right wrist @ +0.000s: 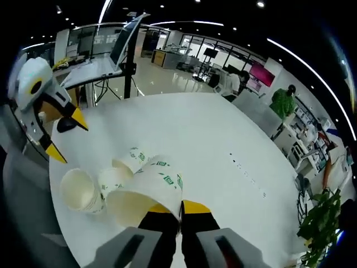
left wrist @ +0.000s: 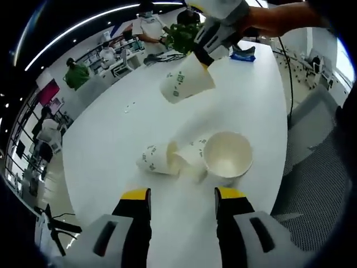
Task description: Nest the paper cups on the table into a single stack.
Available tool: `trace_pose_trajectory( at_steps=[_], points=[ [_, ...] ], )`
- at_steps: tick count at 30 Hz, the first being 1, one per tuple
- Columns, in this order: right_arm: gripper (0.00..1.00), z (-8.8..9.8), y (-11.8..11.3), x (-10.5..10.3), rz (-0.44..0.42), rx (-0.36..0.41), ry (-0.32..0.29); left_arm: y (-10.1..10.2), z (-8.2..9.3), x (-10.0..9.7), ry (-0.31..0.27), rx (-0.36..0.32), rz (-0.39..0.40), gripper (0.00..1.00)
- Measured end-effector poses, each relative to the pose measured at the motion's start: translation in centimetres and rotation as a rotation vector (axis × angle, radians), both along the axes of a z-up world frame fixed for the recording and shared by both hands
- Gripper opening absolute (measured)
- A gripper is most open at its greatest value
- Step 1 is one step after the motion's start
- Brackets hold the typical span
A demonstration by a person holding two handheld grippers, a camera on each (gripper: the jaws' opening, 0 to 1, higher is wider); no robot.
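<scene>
Overhead, the right claw [right wrist: 179, 211] is clamped on a raised paper cup [left wrist: 186, 79] — mouth tilted down toward three cups [left wrist: 192, 158] grouped on the white bench [left wrist: 111, 139]. The left claw [left wrist: 182, 196], spread and empty, hovers nearer, the upright cup [left wrist: 227, 154] at its one o'clock.

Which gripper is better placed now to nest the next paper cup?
Right: the right gripper already holds a white paper cup with green print above the lying cups; the left gripper is open.
</scene>
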State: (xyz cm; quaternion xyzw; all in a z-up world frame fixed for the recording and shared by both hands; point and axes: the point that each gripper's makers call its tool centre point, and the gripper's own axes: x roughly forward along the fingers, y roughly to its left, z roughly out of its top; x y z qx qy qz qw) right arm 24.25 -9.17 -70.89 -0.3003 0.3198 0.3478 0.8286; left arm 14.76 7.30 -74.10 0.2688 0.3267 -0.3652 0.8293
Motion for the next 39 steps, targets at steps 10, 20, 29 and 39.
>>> trace_pose_trajectory(
  at_steps=[10, 20, 29, 39],
  points=[
    [0.00, 0.8, 1.8, -2.6, 0.160, -0.108, -0.005, -0.3, 0.3, -0.1, 0.010, -0.038, 0.026, 0.44],
    [0.00, 0.3, 2.8, -5.2, 0.309, -0.177, 0.067, 0.0, 0.4, -0.5, 0.012, -0.053, 0.041, 0.45],
    [0.00, -0.5, 4.1, -7.3, 0.442, -0.239, 0.118, 0.2, 0.7, -0.8, 0.010, -0.056, 0.050, 0.44],
    [0.00, -0.3, 5.3, -8.0, 0.519, -0.264, 0.144, 0.5, 0.8, -1.0, 0.013, -0.050, 0.063, 0.44]
  ],
)
